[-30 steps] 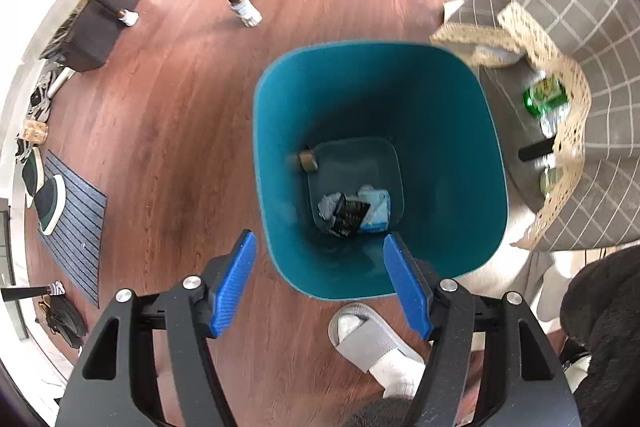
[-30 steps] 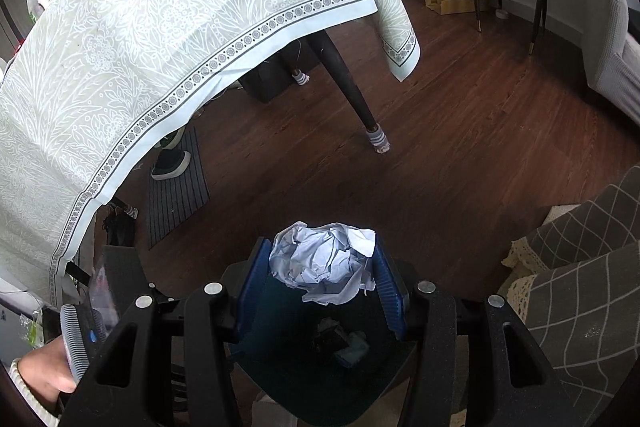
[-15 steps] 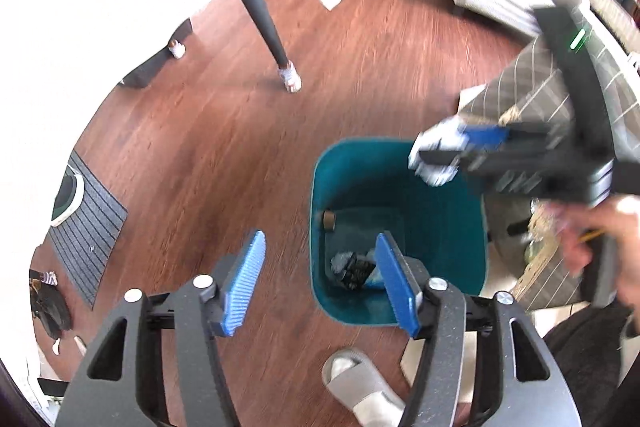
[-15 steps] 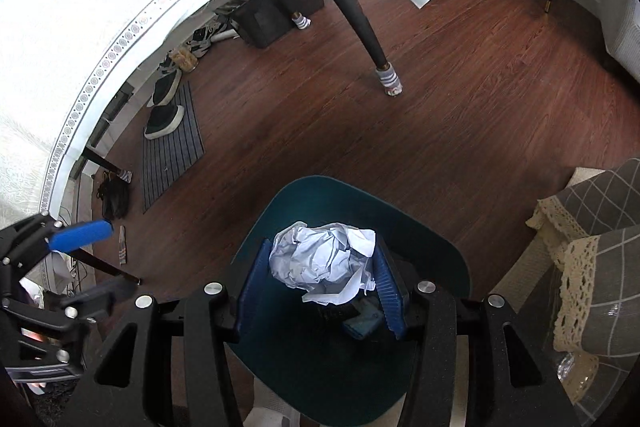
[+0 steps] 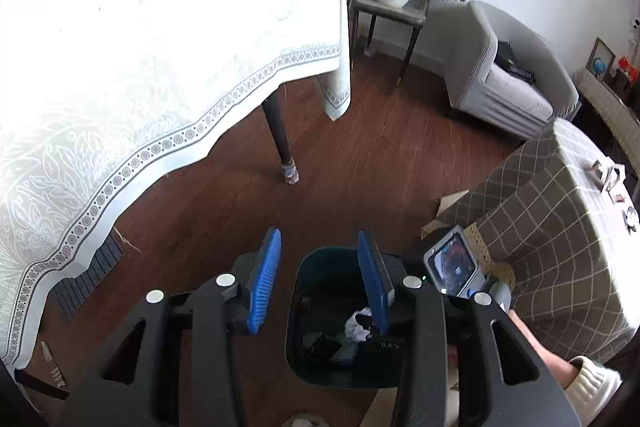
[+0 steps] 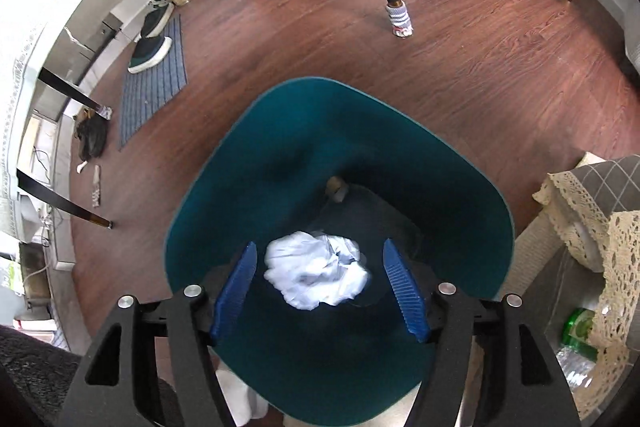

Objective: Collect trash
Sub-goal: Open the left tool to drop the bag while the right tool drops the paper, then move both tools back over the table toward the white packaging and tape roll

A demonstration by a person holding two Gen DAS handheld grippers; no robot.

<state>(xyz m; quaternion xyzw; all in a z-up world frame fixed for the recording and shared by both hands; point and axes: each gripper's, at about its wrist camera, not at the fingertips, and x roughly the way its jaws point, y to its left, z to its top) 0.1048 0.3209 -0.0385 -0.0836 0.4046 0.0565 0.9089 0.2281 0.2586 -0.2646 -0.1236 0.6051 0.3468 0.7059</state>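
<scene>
The crumpled white paper ball [image 6: 316,273] sits between the blue pads of the right gripper [image 6: 318,287], touching neither pad, over the open mouth of the teal plastic trash bin [image 6: 460,211]. The right jaws are spread wide. The left gripper [image 5: 320,281] hangs above the bin's near edge, jaws apart and empty. Dark scraps [image 5: 328,345] lie at the bin's bottom on the brown wooden floor [image 6: 460,51].

a crumpled white paper wad [image 6: 316,277], slightly blurred, sits within the mouth of the upright teal bin [image 6: 460,187].
</scene>
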